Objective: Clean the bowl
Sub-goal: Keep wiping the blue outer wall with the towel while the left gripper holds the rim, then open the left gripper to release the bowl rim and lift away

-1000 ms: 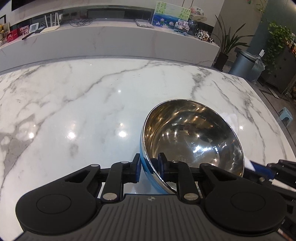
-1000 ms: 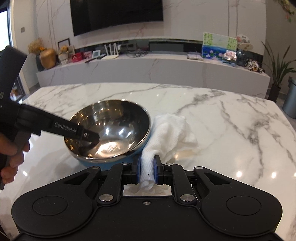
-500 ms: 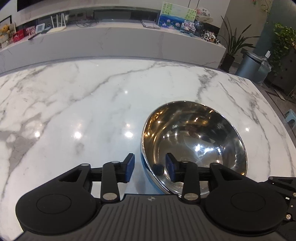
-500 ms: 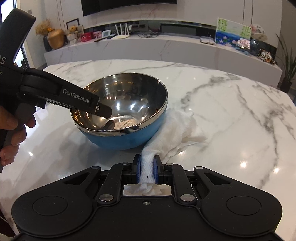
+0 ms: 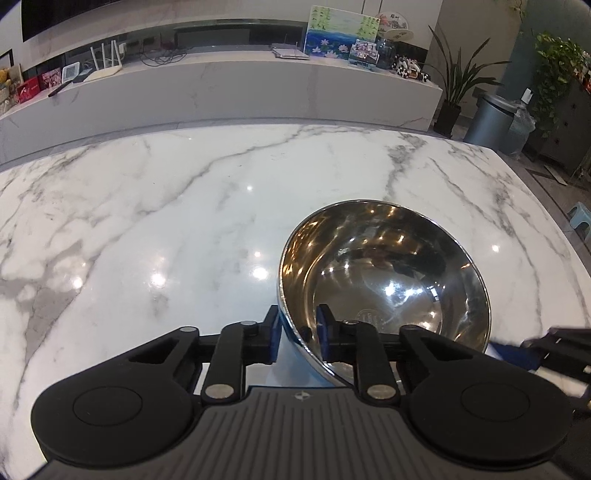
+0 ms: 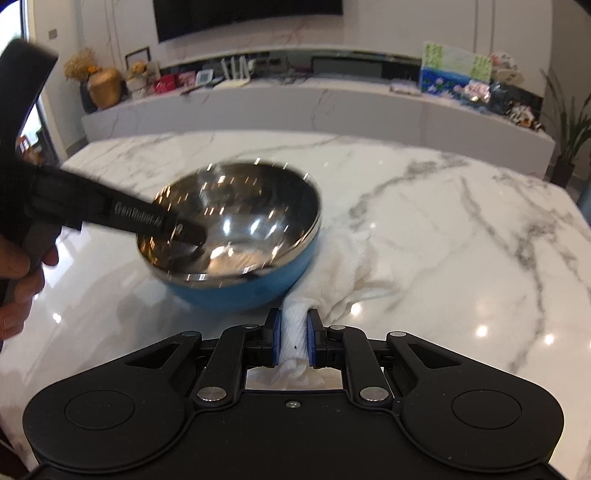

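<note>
Bowl: the steel bowl (image 5: 384,280), blue outside, sits on the white marble table (image 5: 184,206), towards its near edge — blurred in the right wrist view.
Left gripper: the left gripper (image 5: 297,334) has its blue pads either side of the bowl's near rim, one outside and one inside; they stand close to the wall, but whether they press it I cannot tell.
Right gripper: the right gripper (image 6: 293,338) is clamped on a bunched end of the white cloth (image 6: 351,266), which spreads out on the marble and touches the bowl's right side.
Surface: glossy, grey-veined, with bright ceiling-light reflections.
Room: a long white marble console (image 5: 229,88) runs behind the table, carrying a white router (image 5: 107,66), red boxes, a painted picture (image 5: 341,37) and small ornaments — a dark TV screen (image 6: 247,14) hangs above it.
Right side: a potted plant (image 5: 454,92), a grey bin (image 5: 491,122) and a dark cabinet stand on the floor.
</note>
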A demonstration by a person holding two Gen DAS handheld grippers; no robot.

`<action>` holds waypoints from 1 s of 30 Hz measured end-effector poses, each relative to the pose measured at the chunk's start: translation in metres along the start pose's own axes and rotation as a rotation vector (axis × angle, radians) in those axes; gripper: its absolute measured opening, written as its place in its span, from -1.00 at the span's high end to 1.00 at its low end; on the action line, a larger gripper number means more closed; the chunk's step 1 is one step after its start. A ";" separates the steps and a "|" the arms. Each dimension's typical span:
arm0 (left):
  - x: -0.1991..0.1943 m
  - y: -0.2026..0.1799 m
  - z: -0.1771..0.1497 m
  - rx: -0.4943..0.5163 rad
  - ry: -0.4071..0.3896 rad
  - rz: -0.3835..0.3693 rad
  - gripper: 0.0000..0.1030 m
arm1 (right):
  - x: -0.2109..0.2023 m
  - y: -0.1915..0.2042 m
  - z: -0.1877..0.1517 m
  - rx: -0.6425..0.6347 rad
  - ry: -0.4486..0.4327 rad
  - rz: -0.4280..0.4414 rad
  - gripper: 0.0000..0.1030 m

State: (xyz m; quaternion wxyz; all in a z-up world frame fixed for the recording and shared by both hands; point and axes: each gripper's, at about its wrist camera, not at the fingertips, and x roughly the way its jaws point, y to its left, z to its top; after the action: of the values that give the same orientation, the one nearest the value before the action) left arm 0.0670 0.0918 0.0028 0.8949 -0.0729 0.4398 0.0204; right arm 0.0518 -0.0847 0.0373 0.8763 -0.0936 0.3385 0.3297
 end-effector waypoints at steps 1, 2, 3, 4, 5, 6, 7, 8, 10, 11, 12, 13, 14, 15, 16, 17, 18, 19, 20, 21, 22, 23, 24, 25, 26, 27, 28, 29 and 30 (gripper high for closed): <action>0.000 0.000 0.000 0.002 0.000 0.000 0.68 | -0.004 -0.002 0.001 0.005 -0.028 -0.004 0.75; 0.000 0.000 0.000 0.003 -0.001 0.001 0.68 | -0.008 -0.003 0.002 0.008 -0.056 -0.008 0.75; 0.000 0.000 0.000 0.003 -0.001 0.001 0.69 | -0.010 -0.003 0.003 0.008 -0.076 -0.011 0.75; 0.000 0.000 0.000 0.003 -0.001 0.000 0.69 | -0.012 -0.004 0.004 0.005 -0.086 -0.011 0.76; 0.000 0.000 0.000 0.004 -0.002 0.001 0.69 | -0.014 -0.003 0.004 0.001 -0.095 -0.012 0.75; 0.000 0.000 0.000 0.005 -0.002 0.001 0.69 | -0.015 -0.002 0.005 -0.010 -0.101 -0.012 0.75; 0.000 -0.001 0.000 0.007 -0.002 0.003 0.69 | -0.014 -0.001 0.005 -0.017 -0.092 -0.012 0.75; 0.000 -0.001 0.000 0.009 -0.002 0.005 0.69 | -0.012 0.001 0.005 -0.024 -0.082 -0.011 0.75; 0.000 -0.001 0.000 0.007 -0.002 0.003 0.69 | -0.006 0.004 0.003 -0.035 -0.043 -0.007 0.77; 0.000 0.000 0.001 0.006 -0.002 0.002 0.68 | -0.003 0.005 0.002 -0.042 -0.023 -0.008 0.79; 0.000 0.000 0.001 0.004 -0.002 0.001 0.68 | 0.000 0.007 0.002 -0.051 -0.007 -0.021 0.81; 0.000 0.001 0.001 0.000 -0.003 -0.003 0.68 | 0.002 0.007 0.002 -0.060 0.005 -0.041 0.81; 0.000 0.001 0.001 -0.002 -0.004 -0.004 0.68 | 0.005 0.007 0.002 -0.066 0.016 -0.061 0.82; 0.000 0.002 0.000 -0.007 -0.007 -0.007 0.68 | 0.005 0.004 0.002 -0.061 0.021 -0.080 0.82; 0.000 0.002 0.000 -0.009 -0.009 -0.007 0.68 | 0.006 0.002 0.002 -0.056 0.027 -0.099 0.82; -0.001 0.002 0.000 -0.009 -0.010 -0.007 0.68 | 0.006 -0.002 0.002 -0.047 0.032 -0.113 0.82; -0.001 0.002 0.000 -0.011 -0.012 -0.008 0.68 | 0.006 -0.004 0.001 -0.042 0.035 -0.117 0.82; -0.001 0.002 0.000 -0.012 -0.015 -0.009 0.68 | 0.007 -0.007 0.001 -0.029 0.041 -0.125 0.82; -0.002 0.003 0.000 -0.015 -0.021 -0.010 0.68 | 0.008 -0.010 0.000 -0.017 0.048 -0.133 0.82; -0.004 0.003 0.000 -0.019 -0.029 -0.012 0.62 | 0.010 -0.011 0.000 -0.011 0.051 -0.137 0.82; -0.005 0.004 0.000 -0.024 -0.039 -0.017 0.56 | 0.009 -0.012 0.000 -0.009 0.046 -0.146 0.82; -0.007 0.005 0.000 -0.028 -0.046 -0.020 0.41 | 0.008 -0.012 -0.001 -0.008 0.039 -0.157 0.82; -0.010 0.006 0.000 -0.038 -0.062 -0.023 0.26 | 0.006 -0.012 0.000 -0.012 0.023 -0.174 0.82; -0.013 0.008 0.001 -0.046 -0.078 -0.026 0.20 | 0.004 -0.013 -0.001 -0.017 0.007 -0.190 0.82; -0.015 0.008 0.001 -0.050 -0.087 -0.029 0.12 | 0.000 -0.014 0.000 -0.026 -0.023 -0.222 0.82; -0.019 0.010 0.001 -0.056 -0.104 -0.033 0.09 | -0.004 -0.014 0.000 -0.027 -0.040 -0.239 0.82; -0.021 0.010 0.001 -0.059 -0.116 -0.032 0.08 | -0.004 -0.016 0.000 -0.024 -0.048 -0.250 0.82; -0.023 0.011 0.000 -0.060 -0.123 -0.033 0.06 | -0.002 -0.018 0.000 -0.020 -0.039 -0.247 0.82; -0.025 0.011 0.000 -0.061 -0.129 -0.033 0.03 | 0.000 -0.020 -0.001 -0.016 -0.030 -0.244 0.82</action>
State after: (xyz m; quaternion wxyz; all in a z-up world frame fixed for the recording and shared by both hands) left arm 0.0504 0.1032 0.0215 0.9190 -0.1061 0.3789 0.0236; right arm 0.0646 -0.1003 0.0354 0.9141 -0.1361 0.3088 0.2246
